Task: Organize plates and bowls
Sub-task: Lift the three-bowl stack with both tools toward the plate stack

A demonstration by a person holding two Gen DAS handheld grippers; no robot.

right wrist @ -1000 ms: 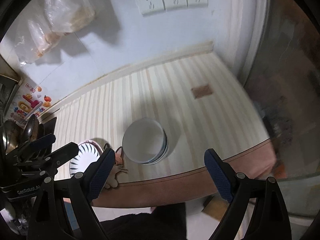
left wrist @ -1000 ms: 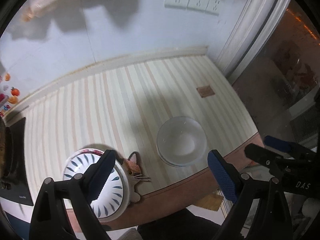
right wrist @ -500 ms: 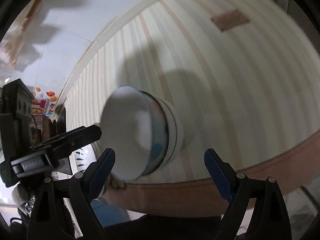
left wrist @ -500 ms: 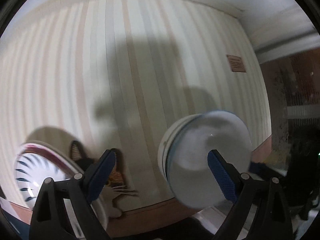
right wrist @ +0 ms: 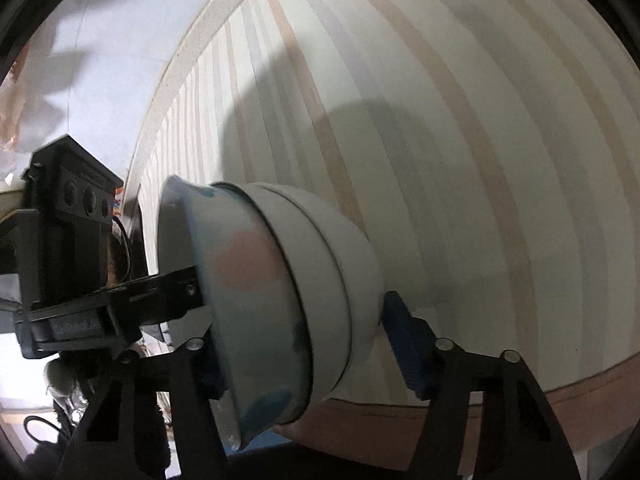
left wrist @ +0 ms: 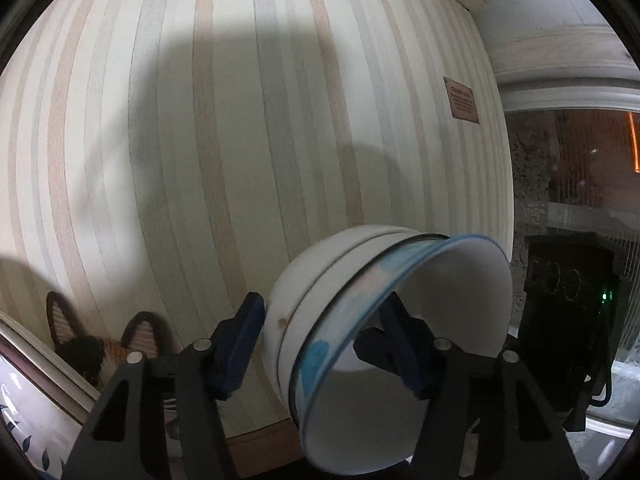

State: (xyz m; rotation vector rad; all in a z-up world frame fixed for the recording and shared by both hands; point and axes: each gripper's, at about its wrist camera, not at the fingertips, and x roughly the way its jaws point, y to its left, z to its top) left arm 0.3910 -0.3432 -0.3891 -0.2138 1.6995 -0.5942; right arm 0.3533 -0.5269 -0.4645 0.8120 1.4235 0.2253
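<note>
A stack of nested bowls (left wrist: 320,320) sits near the front edge of the striped table (left wrist: 200,140). The top bowl (right wrist: 256,300) has a blue rim and pink and blue spots, and it rests in white bowls (right wrist: 344,272). My left gripper (left wrist: 322,308) straddles the stack's left wall, one finger outside on the white bowl and one inside the top bowl. My right gripper (right wrist: 300,332) straddles the opposite wall the same way, its inner finger hidden behind the wall. Both jaws are closing, with the pads against the walls.
A plate with blue leaf marks (left wrist: 24,420) and a cat-shaped coaster (left wrist: 100,344) lie left of the stack. A brown label (left wrist: 462,100) is on the table's far right. The table's brown front edge (right wrist: 560,392) runs just below the bowls. A white wall (right wrist: 100,40) stands behind.
Both grippers dropped toward the table and tipped downward onto the bowl stack. Their jaws, wide before, have narrowed around the stack's walls.
</note>
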